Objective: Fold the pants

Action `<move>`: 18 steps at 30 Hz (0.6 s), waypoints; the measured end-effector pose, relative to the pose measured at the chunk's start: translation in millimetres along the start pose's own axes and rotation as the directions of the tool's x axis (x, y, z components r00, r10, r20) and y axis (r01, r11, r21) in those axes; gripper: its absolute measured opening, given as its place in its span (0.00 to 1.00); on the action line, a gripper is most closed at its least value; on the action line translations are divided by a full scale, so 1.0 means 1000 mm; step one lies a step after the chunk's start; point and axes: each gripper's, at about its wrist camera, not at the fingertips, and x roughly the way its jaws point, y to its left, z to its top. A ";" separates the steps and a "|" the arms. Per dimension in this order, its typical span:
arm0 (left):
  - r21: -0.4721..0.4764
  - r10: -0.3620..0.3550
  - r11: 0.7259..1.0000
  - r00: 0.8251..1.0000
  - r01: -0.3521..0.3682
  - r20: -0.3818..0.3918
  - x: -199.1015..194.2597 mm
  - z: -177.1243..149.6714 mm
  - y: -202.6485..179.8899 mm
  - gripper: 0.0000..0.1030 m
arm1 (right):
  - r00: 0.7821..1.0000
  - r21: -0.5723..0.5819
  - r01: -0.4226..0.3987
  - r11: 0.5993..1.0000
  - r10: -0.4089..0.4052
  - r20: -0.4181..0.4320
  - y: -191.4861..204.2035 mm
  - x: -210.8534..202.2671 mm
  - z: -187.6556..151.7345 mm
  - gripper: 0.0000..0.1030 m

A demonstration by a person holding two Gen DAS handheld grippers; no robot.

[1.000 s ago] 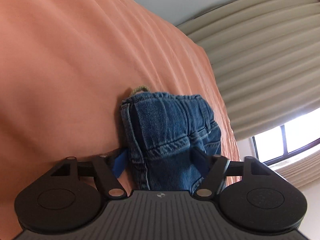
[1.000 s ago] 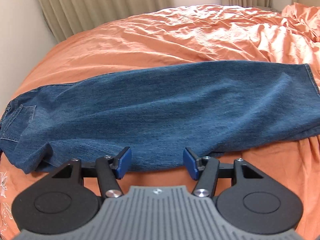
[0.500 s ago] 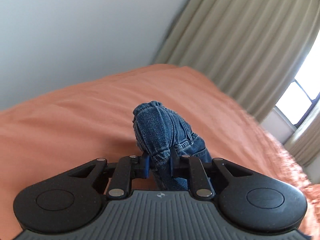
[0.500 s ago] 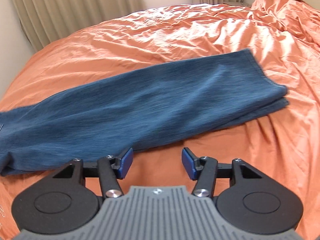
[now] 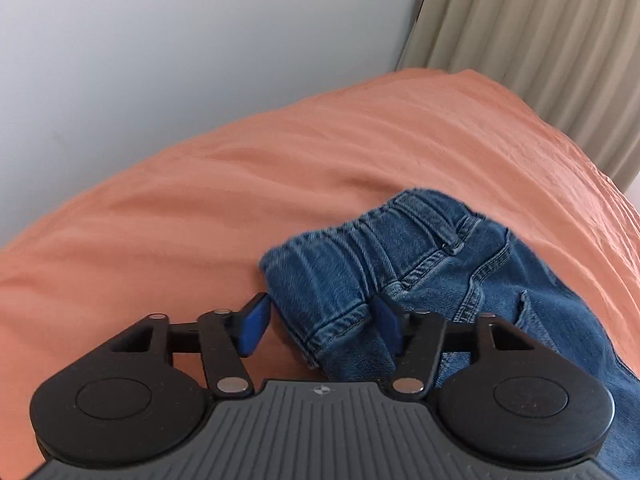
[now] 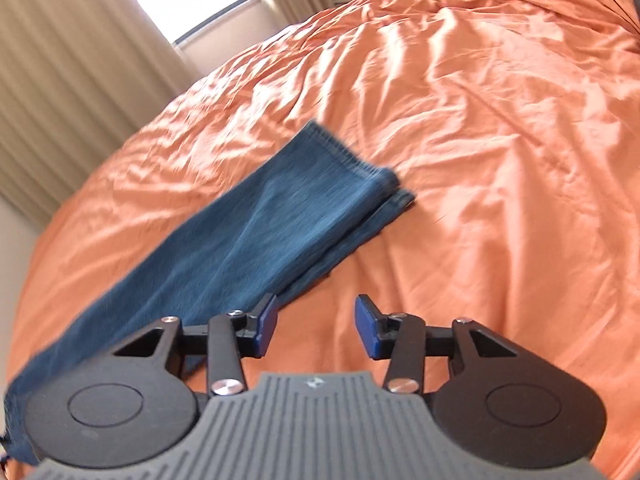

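The left claw (image 5: pixel 320 322) is opening, the jeans (image 5: pixel 400 264) waistband between its pads on the orange bed (image 5: pixel 200 200). The right claw (image 6: pixel 316 330) is closing on nothing; the leg hems (image 6: pixel 360 164) lie at its 12 o'clock.

Blue denim pants (image 5: pixel 400 264) with lighter stitching lie on a plain orange bed (image 5: pixel 200 208); ribbed beige curtains (image 5: pixel 540 40); pale grey wall (image 5: pixel 160 40).
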 end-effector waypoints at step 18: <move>0.217 -0.181 0.958 0.982 0.189 -0.057 -0.079 -0.077 -0.102 0.50 | 0.979 0.425 -0.164 0.890 0.199 -0.040 -0.086 0.103 0.075 0.00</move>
